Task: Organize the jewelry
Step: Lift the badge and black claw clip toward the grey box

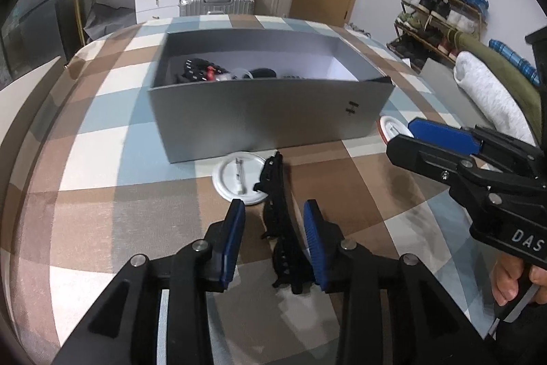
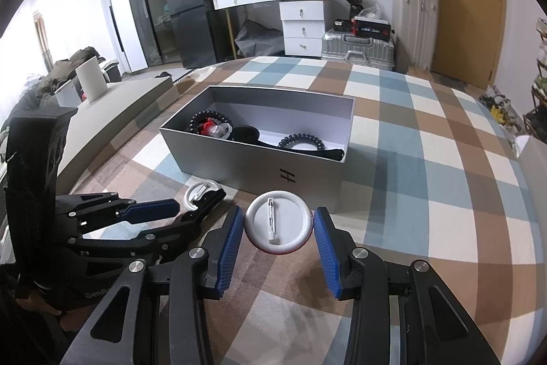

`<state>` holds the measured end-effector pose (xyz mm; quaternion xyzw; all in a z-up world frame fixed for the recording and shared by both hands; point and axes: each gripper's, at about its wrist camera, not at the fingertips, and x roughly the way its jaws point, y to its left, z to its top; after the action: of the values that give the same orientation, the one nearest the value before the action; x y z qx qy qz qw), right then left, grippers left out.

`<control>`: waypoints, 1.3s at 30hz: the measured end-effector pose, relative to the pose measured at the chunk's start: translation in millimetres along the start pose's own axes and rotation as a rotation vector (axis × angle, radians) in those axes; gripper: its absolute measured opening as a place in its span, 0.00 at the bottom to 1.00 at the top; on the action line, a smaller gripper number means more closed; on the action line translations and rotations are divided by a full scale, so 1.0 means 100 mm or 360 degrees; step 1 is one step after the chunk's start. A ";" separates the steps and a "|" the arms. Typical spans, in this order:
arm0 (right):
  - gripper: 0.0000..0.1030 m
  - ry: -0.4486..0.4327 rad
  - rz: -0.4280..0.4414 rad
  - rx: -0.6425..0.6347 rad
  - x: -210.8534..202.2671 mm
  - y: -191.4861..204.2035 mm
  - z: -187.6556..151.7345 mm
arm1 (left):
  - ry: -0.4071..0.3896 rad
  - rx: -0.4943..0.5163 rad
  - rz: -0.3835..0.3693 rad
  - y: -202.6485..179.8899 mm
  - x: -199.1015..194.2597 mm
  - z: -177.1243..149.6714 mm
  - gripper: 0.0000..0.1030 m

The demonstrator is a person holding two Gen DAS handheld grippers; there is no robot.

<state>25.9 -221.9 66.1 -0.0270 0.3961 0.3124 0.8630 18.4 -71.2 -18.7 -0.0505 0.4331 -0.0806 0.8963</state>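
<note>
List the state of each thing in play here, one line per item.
Grey box: open, no lid, hair ties inside.
Black hair clip: on the bedspread between the left gripper pads, not pressed.
Round badge: pin side up, clamped by the right gripper.
Second badge: pin side up, beside the box.

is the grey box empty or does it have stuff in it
Not empty: the open grey box holds coiled black bands and other dark items.

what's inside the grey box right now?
In the grey box: a black beaded bracelet around a red and clear piece, a dark oval item, a black coil hair tie. The near wall hides whatever lies against it.
</note>
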 end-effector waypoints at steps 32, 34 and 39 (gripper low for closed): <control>0.40 -0.0164 0.0062 0.0038 -0.16 0.00 0.07 | -0.0271 0.0024 0.0033 0.09 -0.33 0.11 0.12; 0.40 -0.0165 0.0062 0.0037 -0.16 0.00 0.07 | -0.0278 0.0017 0.0035 0.10 -0.33 0.11 0.12; 0.40 -0.0182 0.0067 0.0051 -0.17 -0.01 0.07 | -0.0309 0.0005 0.0041 0.14 -0.37 0.10 0.12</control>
<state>22.6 -229.1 82.7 0.0133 0.3516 0.3252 0.8778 5.6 -50.7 13.6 -0.0510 0.3446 -0.0645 0.9351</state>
